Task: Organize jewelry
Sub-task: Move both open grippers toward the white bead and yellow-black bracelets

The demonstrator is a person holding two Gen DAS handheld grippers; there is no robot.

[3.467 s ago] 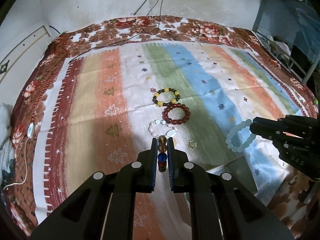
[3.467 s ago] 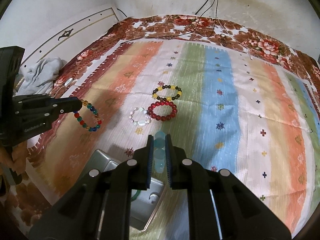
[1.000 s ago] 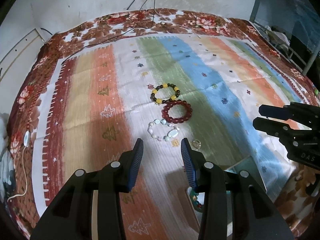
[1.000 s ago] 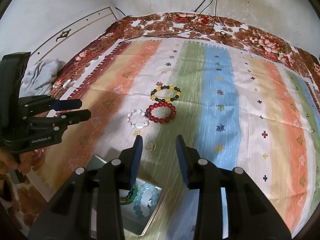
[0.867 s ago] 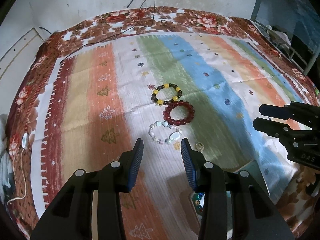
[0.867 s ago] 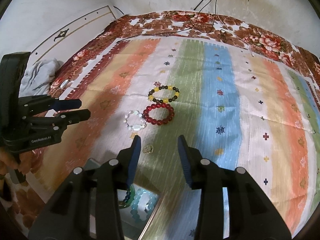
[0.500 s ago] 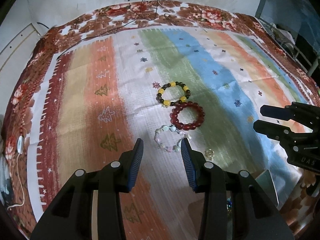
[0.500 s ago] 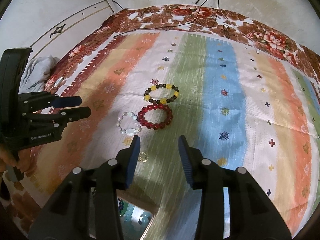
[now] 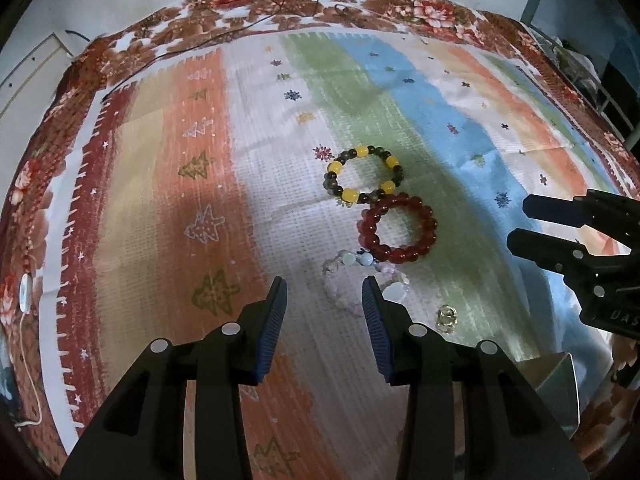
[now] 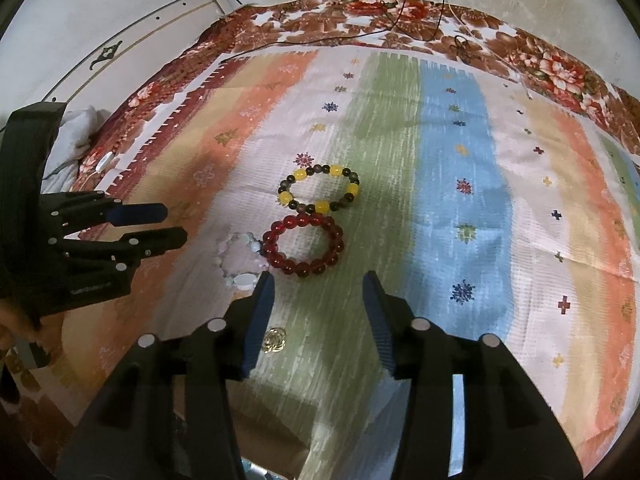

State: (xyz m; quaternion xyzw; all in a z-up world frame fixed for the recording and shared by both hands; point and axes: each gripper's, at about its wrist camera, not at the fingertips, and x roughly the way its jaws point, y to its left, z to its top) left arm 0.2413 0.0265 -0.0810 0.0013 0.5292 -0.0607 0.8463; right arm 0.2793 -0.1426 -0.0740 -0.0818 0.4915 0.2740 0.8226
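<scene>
Three bead bracelets lie on the striped cloth: a yellow-and-dark one (image 9: 363, 174) (image 10: 319, 193), a dark red one (image 9: 397, 228) (image 10: 303, 245), and a pale white-pink one (image 9: 362, 284) (image 10: 239, 259). A small gold ring (image 9: 447, 314) (image 10: 274, 340) lies nearer. My left gripper (image 9: 324, 304) is open and empty, just short of the pale bracelet. My right gripper (image 10: 318, 296) is open and empty, just short of the red bracelet. Each gripper shows in the other's view, the right (image 9: 560, 226) and the left (image 10: 152, 224).
A metal tray (image 9: 556, 384) sits at the near right edge of the cloth, mostly hidden; its corner (image 10: 256, 472) shows under my right gripper. Black cables (image 10: 400, 20) run across the floral blanket at the far side. A white cord (image 9: 25, 300) lies at the left.
Both grippers let their bracelets go into the tray, opened, and have moved forward over the cloth toward the remaining bracelets, which now look closer.
</scene>
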